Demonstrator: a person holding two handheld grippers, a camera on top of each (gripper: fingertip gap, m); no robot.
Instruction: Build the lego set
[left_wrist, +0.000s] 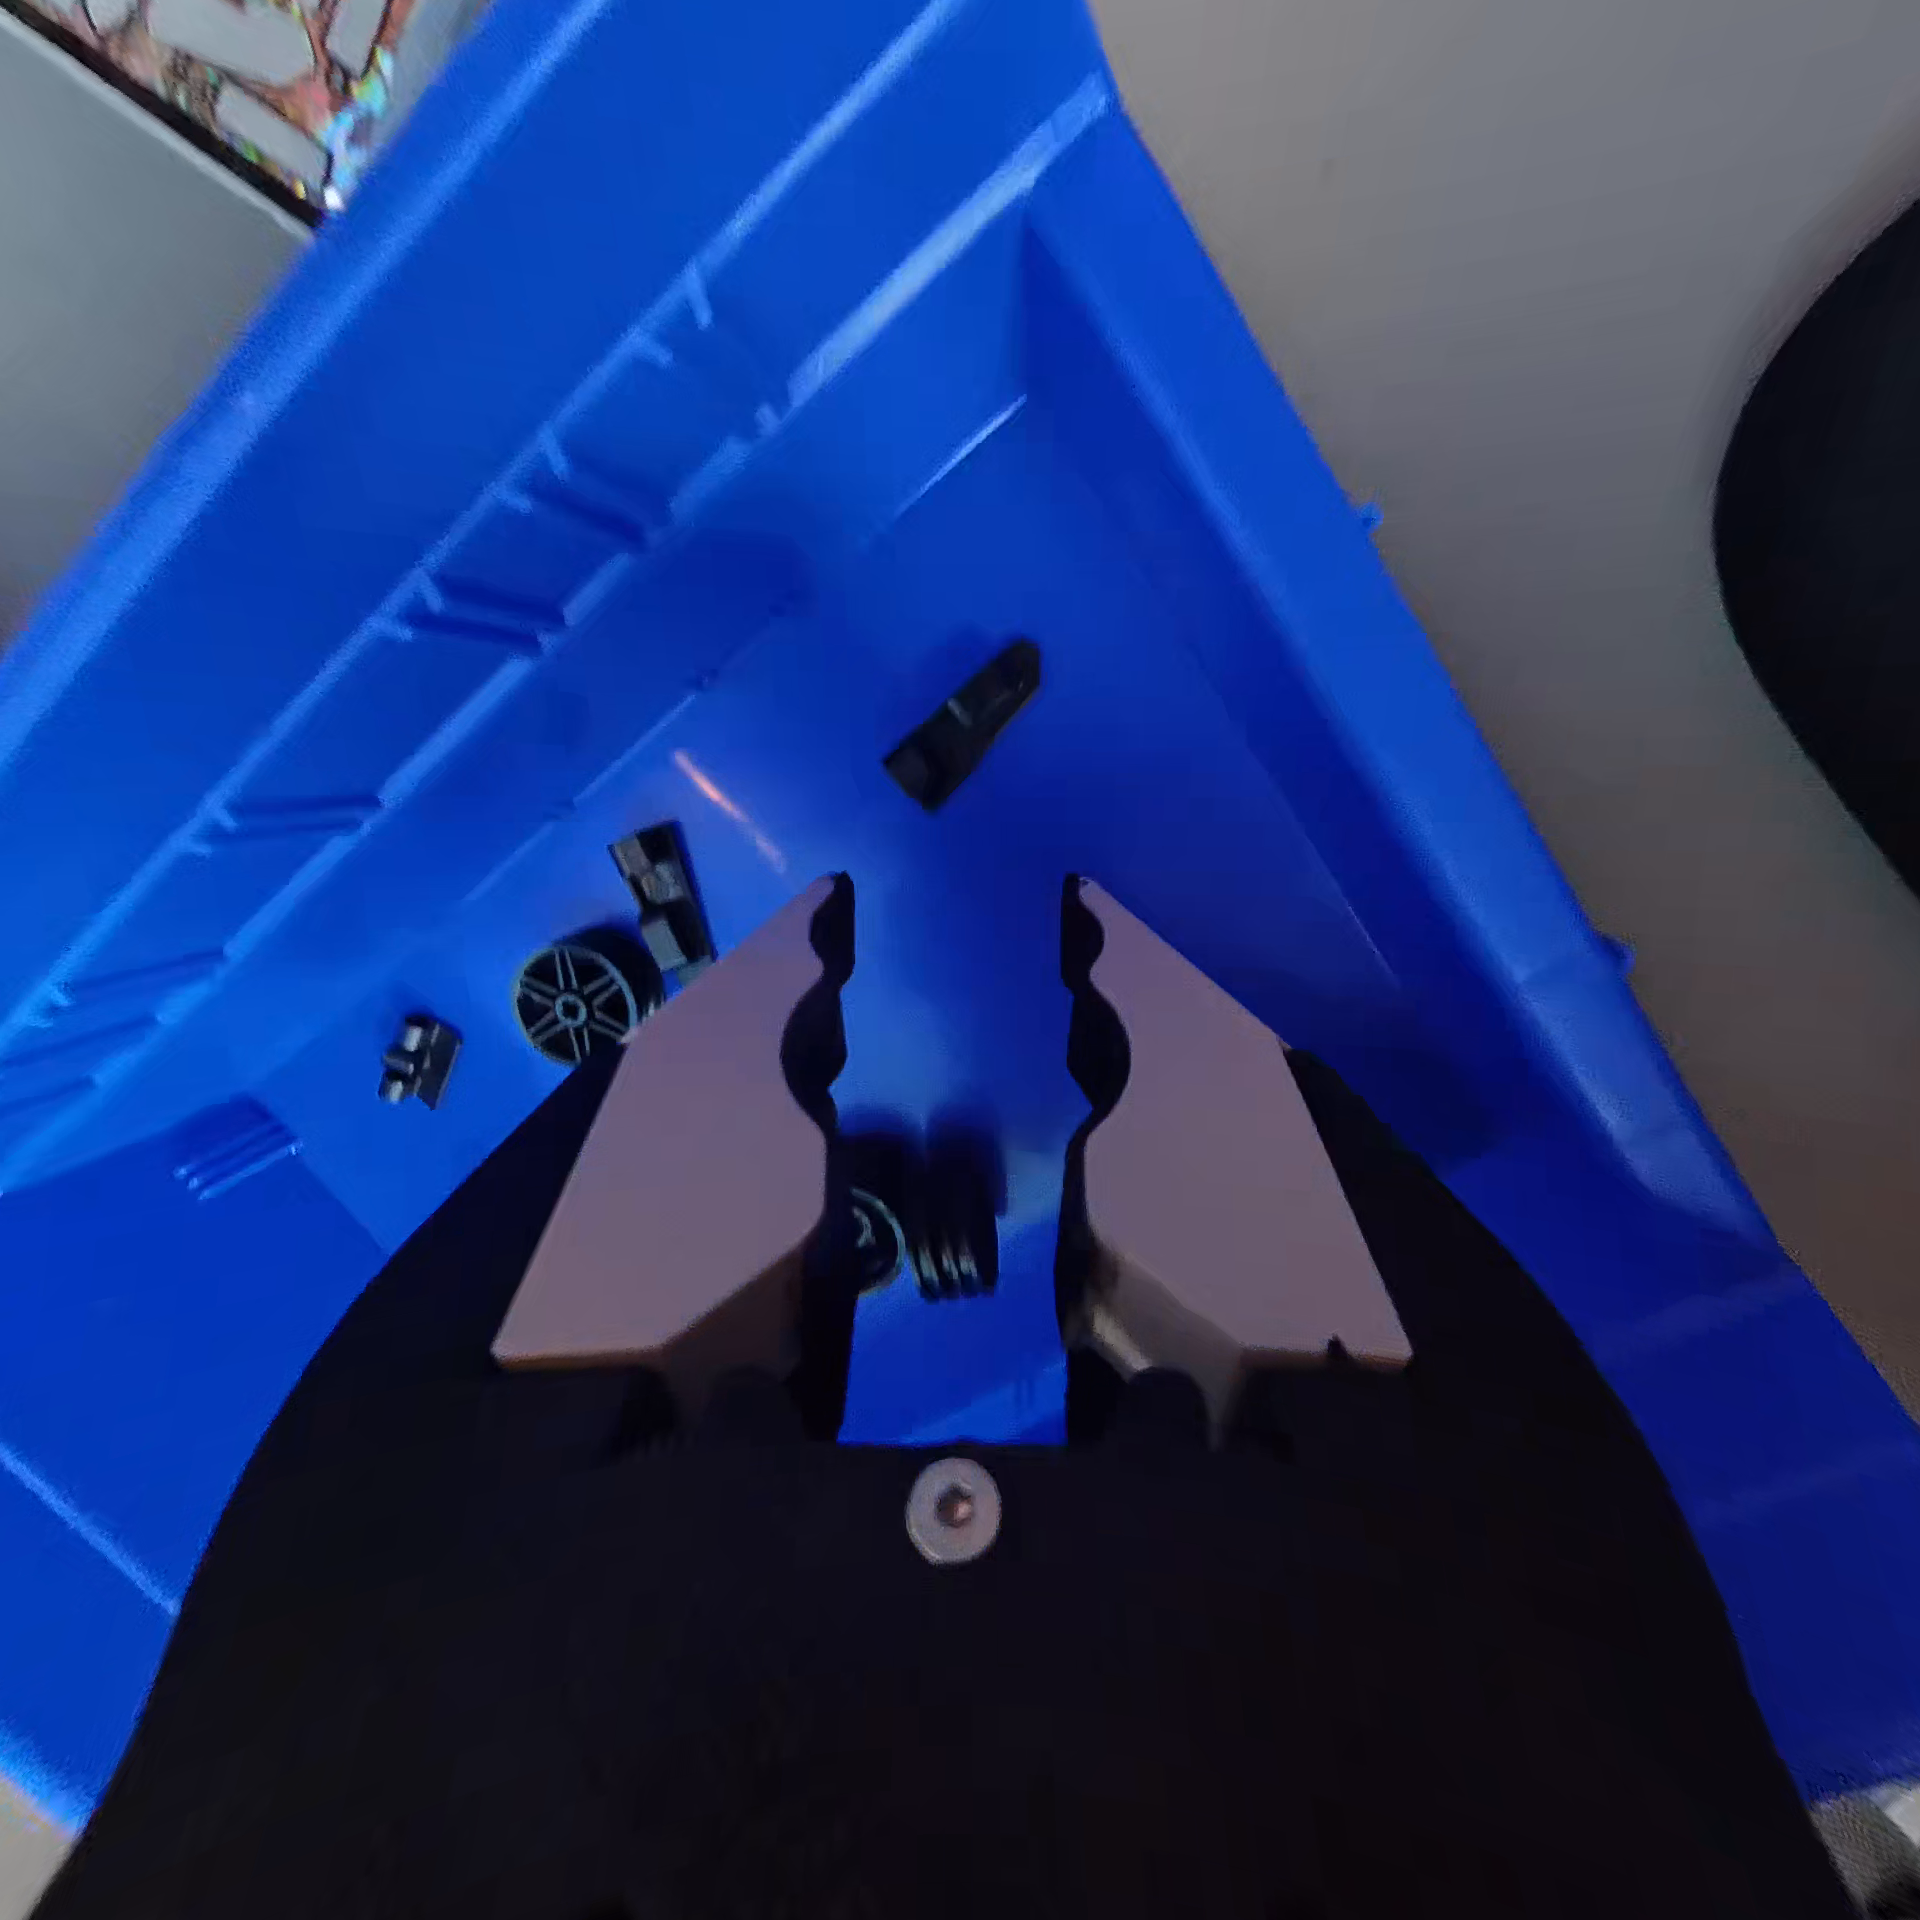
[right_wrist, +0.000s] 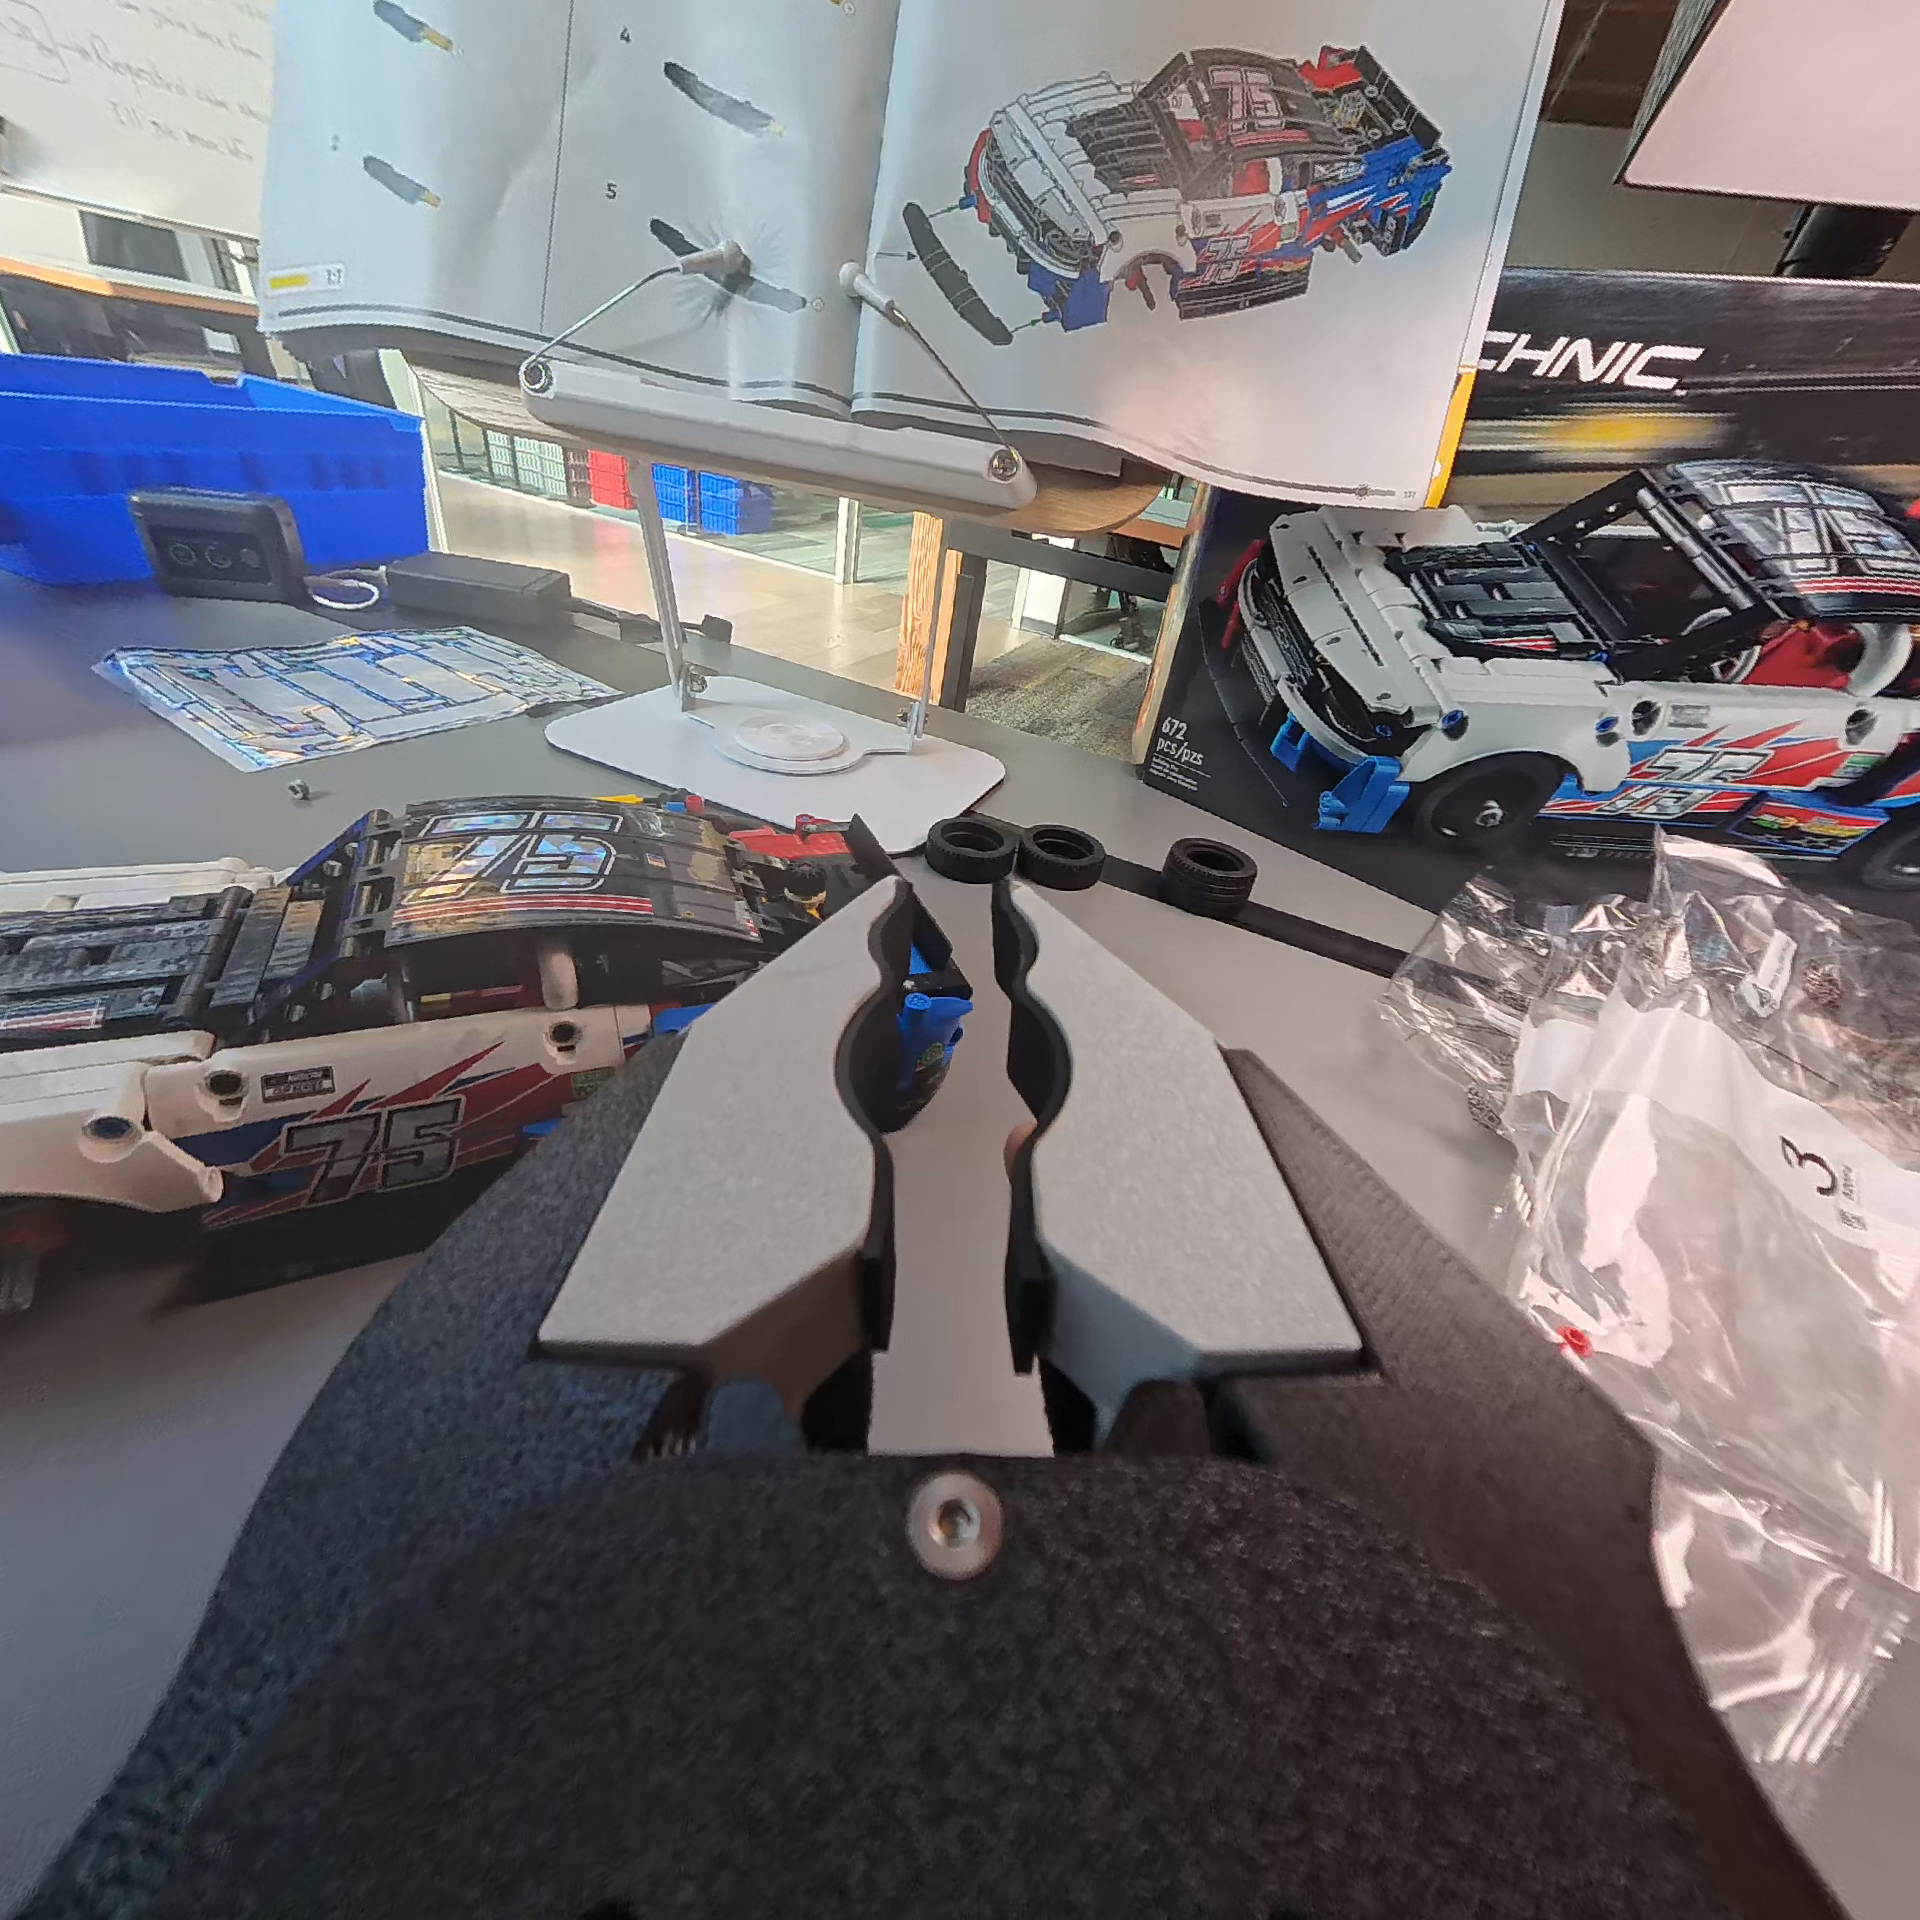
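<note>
In the left wrist view my left gripper (left_wrist: 956, 888) is open and empty inside a blue bin (left_wrist: 1195, 520). A black tyre (left_wrist: 951, 1236) and a wheel hub (left_wrist: 868, 1236) lie on the bin floor between the fingers, near their base. A spoked black wheel (left_wrist: 577, 1003), a black plate (left_wrist: 665, 909), a small black clip piece (left_wrist: 421, 1060) and a long black piece (left_wrist: 966, 722) lie around them. In the right wrist view my right gripper (right_wrist: 951, 894) is slightly open and empty above the table, at the rear end of the built race car (right_wrist: 364, 1018). Three black tyres (right_wrist: 1060, 854) lie beyond it.
An instruction booklet (right_wrist: 883, 208) stands open on a white stand (right_wrist: 769, 743) behind the car. The set's box (right_wrist: 1610, 675) is at the right, with clear plastic bags (right_wrist: 1714, 1195) in front. A sticker sheet (right_wrist: 343, 691) and the blue bin (right_wrist: 208, 447) are at the far left. Some 60 centimeters of space lies between my two pairs of fingers. The long black piece (left_wrist: 966, 722) lies around 4 centimeters away from my left fingertips.
</note>
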